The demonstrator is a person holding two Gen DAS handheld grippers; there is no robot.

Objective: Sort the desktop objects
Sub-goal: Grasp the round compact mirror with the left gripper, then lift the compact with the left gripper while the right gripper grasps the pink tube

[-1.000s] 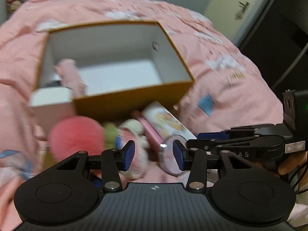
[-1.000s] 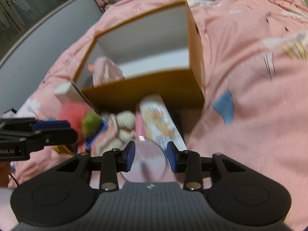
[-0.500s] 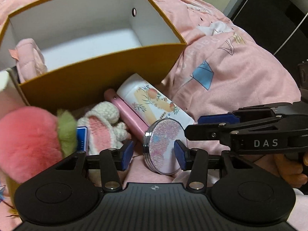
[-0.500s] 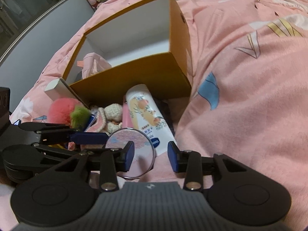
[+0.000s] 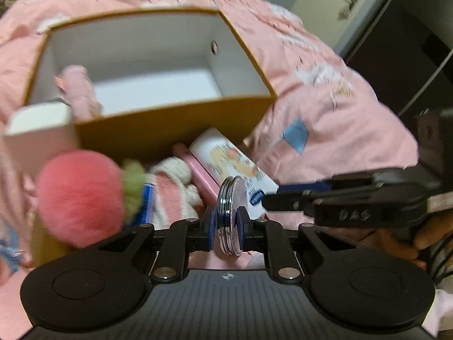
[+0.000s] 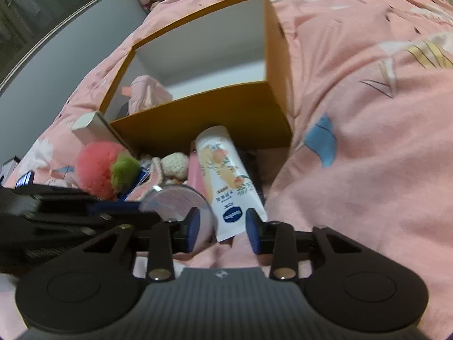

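My left gripper [image 5: 226,228] is shut on a round silver compact mirror [image 5: 229,212], held edge-on between the blue pads. The same mirror [image 6: 175,201] shows its pink lid in the right wrist view, beside that gripper's left finger. My right gripper [image 6: 222,229] has its jaws closing, with the flat end of a white peach-print cream tube [image 6: 223,170] between them; the pads do not squeeze it. The tube [image 5: 226,155] leans against the open orange box [image 5: 170,119].
A pink pompom [image 5: 79,195], a crocheted toy [image 5: 172,187], a slim pink case [image 5: 195,170] and a small white carton [image 5: 39,133] lie in front of the box on a pink bedspread [image 6: 368,141]. Pink cloth [image 6: 147,93] sits inside the box's left side.
The left jaws closed onto the compact mirror, which turned from leaning face-on to standing edge-on between the pads. The right jaws narrowed a little around the tube's end.
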